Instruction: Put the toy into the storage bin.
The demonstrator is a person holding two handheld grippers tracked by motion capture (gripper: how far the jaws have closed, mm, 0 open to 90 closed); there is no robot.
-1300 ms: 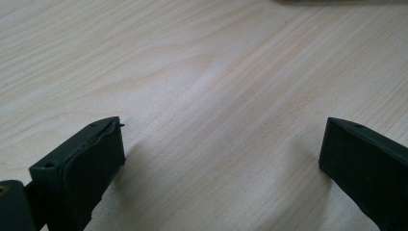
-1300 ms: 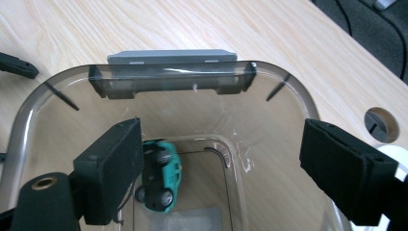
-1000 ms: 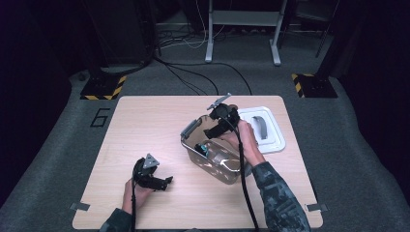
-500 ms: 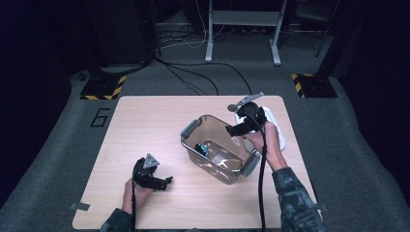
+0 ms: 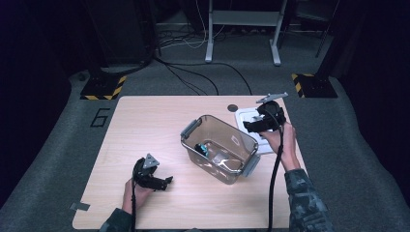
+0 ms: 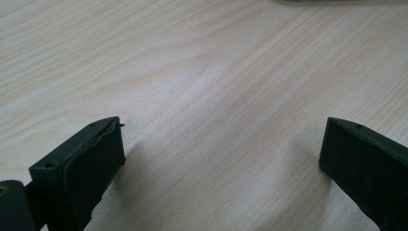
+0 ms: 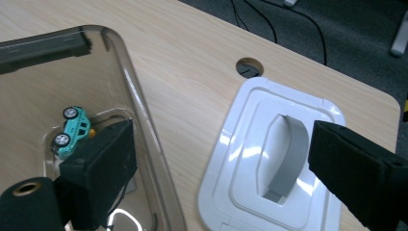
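Nearest the person, the left gripper (image 5: 153, 180) is rested on the bare tabletop (image 5: 145, 130), its jaws spread wide with nothing between them; no shift from a second ago is seen there. Farther in, a clear plastic container (image 5: 220, 147) with grey latches is seen at mid-table, a small teal toy car (image 7: 72, 131) lying inside it. The right gripper (image 5: 263, 123) has been carried away from over the container to its far right side, and is now held above the white lid (image 7: 274, 154), jaws open and empty. A reach for the lid is judged likely, perhaps to close the container. Beyond the tabletop, a "6" (image 5: 99, 117) is marked on the floor.
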